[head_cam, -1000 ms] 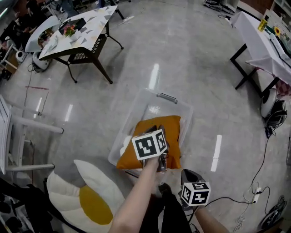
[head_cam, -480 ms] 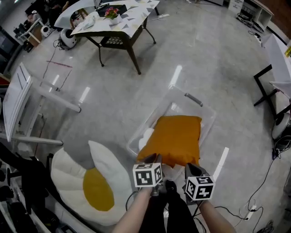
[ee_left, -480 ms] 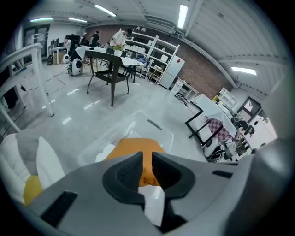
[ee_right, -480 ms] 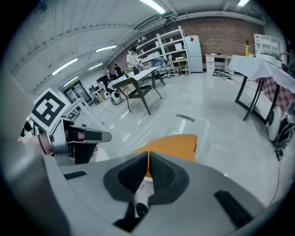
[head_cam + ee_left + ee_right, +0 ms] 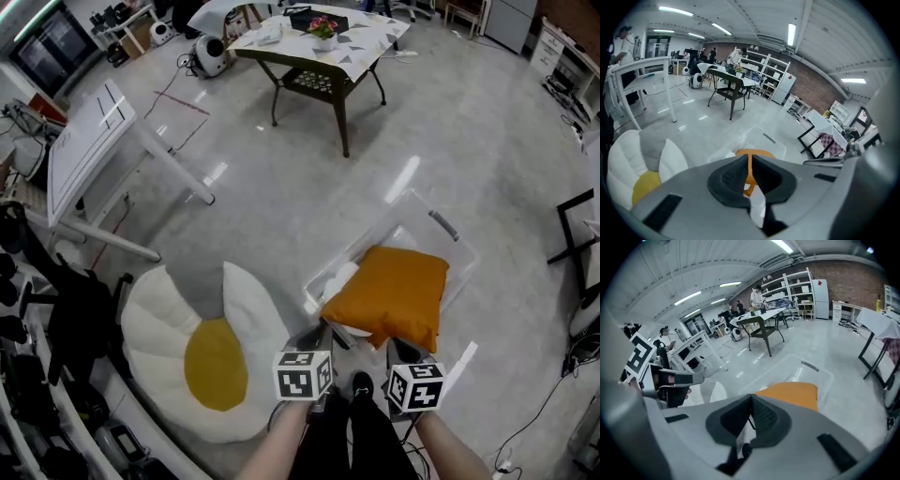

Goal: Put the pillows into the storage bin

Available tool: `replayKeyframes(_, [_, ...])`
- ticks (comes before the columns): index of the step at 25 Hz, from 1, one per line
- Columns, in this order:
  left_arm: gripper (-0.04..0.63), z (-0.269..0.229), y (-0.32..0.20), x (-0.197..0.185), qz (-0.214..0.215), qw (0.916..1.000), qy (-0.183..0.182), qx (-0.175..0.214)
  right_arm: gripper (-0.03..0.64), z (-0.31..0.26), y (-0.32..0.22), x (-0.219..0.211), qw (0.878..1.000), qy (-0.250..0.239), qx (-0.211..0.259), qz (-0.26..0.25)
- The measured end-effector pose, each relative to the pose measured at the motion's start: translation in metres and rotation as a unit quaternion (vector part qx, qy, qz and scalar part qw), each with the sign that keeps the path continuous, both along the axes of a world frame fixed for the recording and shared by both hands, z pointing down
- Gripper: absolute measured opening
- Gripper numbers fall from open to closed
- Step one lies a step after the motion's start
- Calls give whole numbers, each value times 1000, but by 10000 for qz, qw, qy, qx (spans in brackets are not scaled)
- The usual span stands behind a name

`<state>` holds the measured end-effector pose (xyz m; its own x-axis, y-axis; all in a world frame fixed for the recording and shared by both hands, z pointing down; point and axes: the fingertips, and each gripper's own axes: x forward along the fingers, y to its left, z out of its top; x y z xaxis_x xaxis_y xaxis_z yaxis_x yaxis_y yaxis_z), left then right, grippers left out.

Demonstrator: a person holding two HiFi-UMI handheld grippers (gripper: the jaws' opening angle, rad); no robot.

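As my left gripper (image 5: 319,337) has just been closing on nothing, right gripper (image 5: 399,352) closed and empty too, orange pillow (image 5: 389,295) lying atop the storage bin (image 5: 412,212), egg-shaped pillow (image 5: 202,352) on floor beside.

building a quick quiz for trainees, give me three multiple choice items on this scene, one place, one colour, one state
1. Where is the orange pillow?
A) on the table
B) on top of the clear storage bin
C) flat on the floor

2. What colour is the middle of the white egg-shaped pillow?
A) yellow
B) red
C) blue

3. How is the right claw?
A) wide open
B) shut on the orange pillow
C) shut, holding nothing

1 B: it lies across the bin's opening.
2 A: a round yellow patch fills its middle.
3 C: the right gripper view shows its pads together, the pillow beyond them.
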<state>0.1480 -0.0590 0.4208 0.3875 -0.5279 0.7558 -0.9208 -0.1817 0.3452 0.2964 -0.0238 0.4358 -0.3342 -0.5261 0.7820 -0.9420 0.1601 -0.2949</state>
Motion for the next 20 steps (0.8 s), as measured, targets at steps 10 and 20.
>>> replayKeyframes(10, [20,-26,40,-65,-673,9976,-94,121,2,-37,5,-40,9988,-7,204,-447])
replayKeyframes(20, [20,-50,70,-124,-1326,9910,-35,165,0,-66,7,-64,9975,65,344,-617])
